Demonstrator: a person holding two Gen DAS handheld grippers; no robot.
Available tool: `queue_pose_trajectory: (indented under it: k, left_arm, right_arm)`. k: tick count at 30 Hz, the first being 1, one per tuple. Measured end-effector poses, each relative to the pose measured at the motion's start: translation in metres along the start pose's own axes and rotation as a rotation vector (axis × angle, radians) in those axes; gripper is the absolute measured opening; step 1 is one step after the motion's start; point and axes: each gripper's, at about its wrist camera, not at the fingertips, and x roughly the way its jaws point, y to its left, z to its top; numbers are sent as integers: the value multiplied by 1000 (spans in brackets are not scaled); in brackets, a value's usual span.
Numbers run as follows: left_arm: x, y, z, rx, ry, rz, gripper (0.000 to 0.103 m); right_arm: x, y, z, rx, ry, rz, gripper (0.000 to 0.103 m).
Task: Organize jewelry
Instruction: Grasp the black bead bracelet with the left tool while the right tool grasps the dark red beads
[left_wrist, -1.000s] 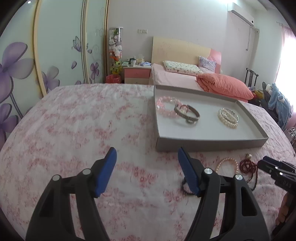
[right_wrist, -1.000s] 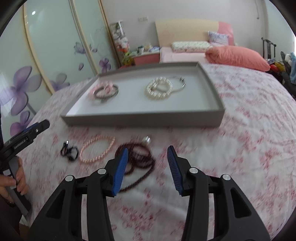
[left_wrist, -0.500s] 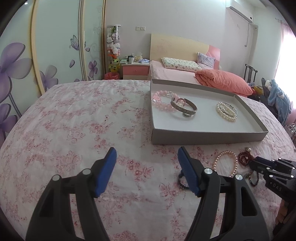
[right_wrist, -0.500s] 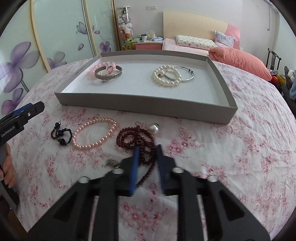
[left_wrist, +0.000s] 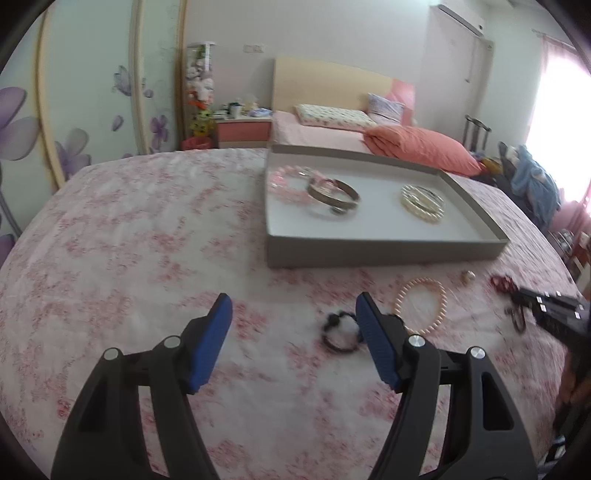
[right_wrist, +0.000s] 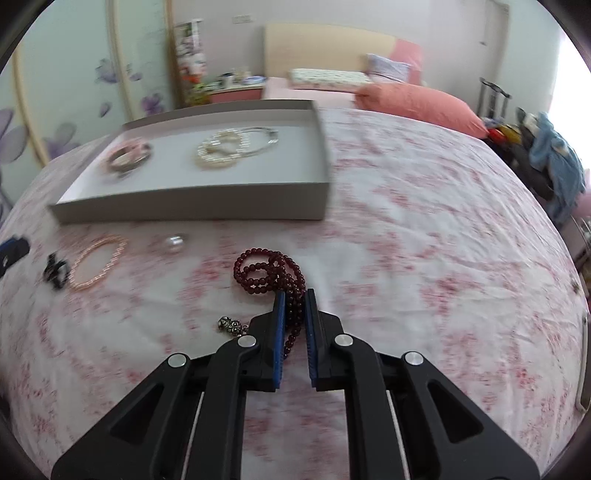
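My right gripper (right_wrist: 293, 295) has its jaws closing on a dark red bead string (right_wrist: 258, 273) that lies on the floral bedspread, with a strand pinched between the blue pads. A small silver charm (right_wrist: 231, 325) lies just left of it. Further left are a single pearl (right_wrist: 174, 243), a pink pearl bracelet (right_wrist: 96, 264) and a black bracelet (right_wrist: 55, 273). My left gripper (left_wrist: 293, 306) hangs open above the bedspread, the black bracelet (left_wrist: 338, 328) just inside its right finger. The grey tray (left_wrist: 369, 254) holds a pink bead bracelet (left_wrist: 284, 181), a silver bangle (left_wrist: 332, 194) and a white pearl bracelet (left_wrist: 423, 203).
The bedspread (left_wrist: 129, 240) stretches wide to the left of the tray. Beyond it stand a second bed with an orange pillow (left_wrist: 417, 147), a pink nightstand (left_wrist: 243, 129) and flowered wardrobe doors (left_wrist: 74, 110). Clothes lie piled on a chair (right_wrist: 554, 162) at the right.
My right gripper has gone from half open to closed around the dark red bead string, and the string now lies further right of the other pieces. My left gripper stays open, barely moved.
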Motion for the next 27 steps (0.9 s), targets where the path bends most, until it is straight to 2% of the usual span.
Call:
queue_pose_trajectory:
  k: [8,10,13,17,19,24,27]
  left_arm:
    - [9,-25,-8,116,60,-64,68]
    - [11,-29,-9,130,65,-59,64]
    - [18,-30,-6,104,83,-59,57]
    - [29,-29,-4,58,121,-84,53]
    - [33,-31,-5,73,148,-60,43]
    - [33,-28,-5,79,147,-5,17]
    - [34,-22,-4,70,146,4,15]
  right_arm:
    - [1,-1,0,-11,1,-3,11]
    - [2,-1,1,-8,1,2,11]
    - [2,0,1,-8,1,7,11]
    - [2,0,2,-9,2,14,11]
    - [2,0,1,-8,2,17,11]
    - [2,-1,1,-5,2,22,11]
    - [2,-1,1,-5,2,22,11]
